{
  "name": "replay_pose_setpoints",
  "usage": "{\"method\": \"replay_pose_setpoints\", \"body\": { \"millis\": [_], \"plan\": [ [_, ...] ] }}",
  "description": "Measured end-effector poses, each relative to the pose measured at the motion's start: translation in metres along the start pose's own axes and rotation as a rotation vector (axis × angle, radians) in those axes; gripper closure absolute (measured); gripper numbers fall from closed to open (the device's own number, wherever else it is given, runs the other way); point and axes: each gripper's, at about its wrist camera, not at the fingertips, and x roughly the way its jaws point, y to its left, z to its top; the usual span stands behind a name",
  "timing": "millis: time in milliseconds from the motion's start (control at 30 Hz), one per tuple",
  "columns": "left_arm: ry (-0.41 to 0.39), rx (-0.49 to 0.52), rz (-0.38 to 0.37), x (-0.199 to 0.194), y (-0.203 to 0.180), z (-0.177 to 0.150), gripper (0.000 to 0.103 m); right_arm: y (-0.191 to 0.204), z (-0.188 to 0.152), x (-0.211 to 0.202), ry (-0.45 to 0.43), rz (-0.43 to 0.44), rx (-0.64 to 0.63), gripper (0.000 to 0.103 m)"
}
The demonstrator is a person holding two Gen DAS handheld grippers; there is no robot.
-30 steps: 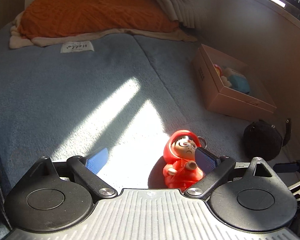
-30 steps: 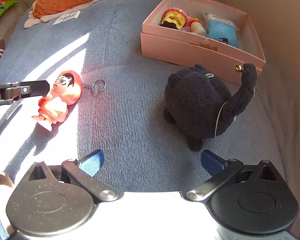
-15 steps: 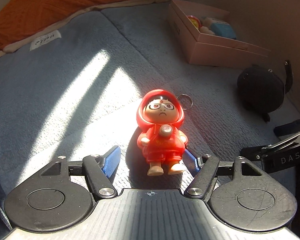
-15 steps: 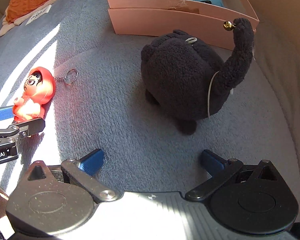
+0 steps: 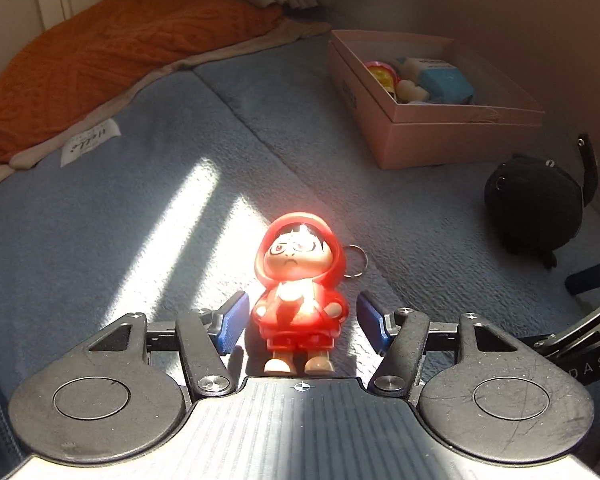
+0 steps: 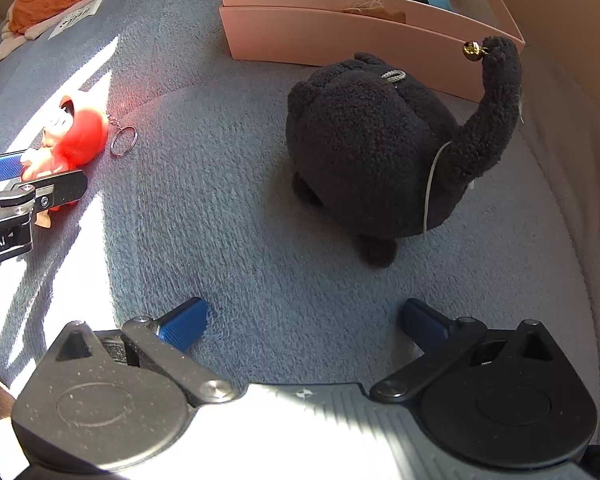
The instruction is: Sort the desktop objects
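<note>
Now my left gripper (image 5: pixel 300 322), wide a second ago, is closing around the red hooded figurine (image 5: pixel 298 296) lying on the blue blanket (image 5: pixel 100 208), pads not touching; right gripper (image 6: pixel 302 320) gapes empty near the black plush (image 6: pixel 384 148).

Red-hooded figurine (image 5: pixel 298 292), black plush toy (image 6: pixel 374 152), pink box (image 5: pixel 432 136), grey-blue blanket (image 5: pixel 100 216) — orange knit-patterned cushion (image 5: pixel 112 44)

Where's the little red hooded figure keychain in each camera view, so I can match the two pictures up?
Left wrist: red hooded figure at lower centre, between the closing left gripper's pads.
Right wrist: at the left edge, partly behind that gripper.
Shared landmark: the pink box.
</note>
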Motion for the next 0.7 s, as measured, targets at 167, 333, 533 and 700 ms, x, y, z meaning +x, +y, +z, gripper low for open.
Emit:
{"method": "replay_pose_setpoints", "body": {
  "millis": [167,333,533,700],
  "plan": [
    [-0.001,-0.044,-0.012,0.005,0.008,-0.009,0.029,0.005,-0.001,-0.013,0.015,0.003,-0.046,0.000],
    [-0.023,-0.084,-0.040,0.000,0.014,-0.011,0.018,0.020,-0.013,-0.076,-0.226,-0.018,-0.180,0.000],
    [-0.037,-0.123,-0.030,-0.003,0.020,-0.010,0.011,-0.036,0.064,-0.043,-0.190,-0.257,-0.239,0.000],
    [-0.022,-0.126,-0.008,0.001,0.021,-0.010,0.008,-0.074,0.087,-0.031,-0.244,-0.451,-0.149,0.000]
  ]
}}
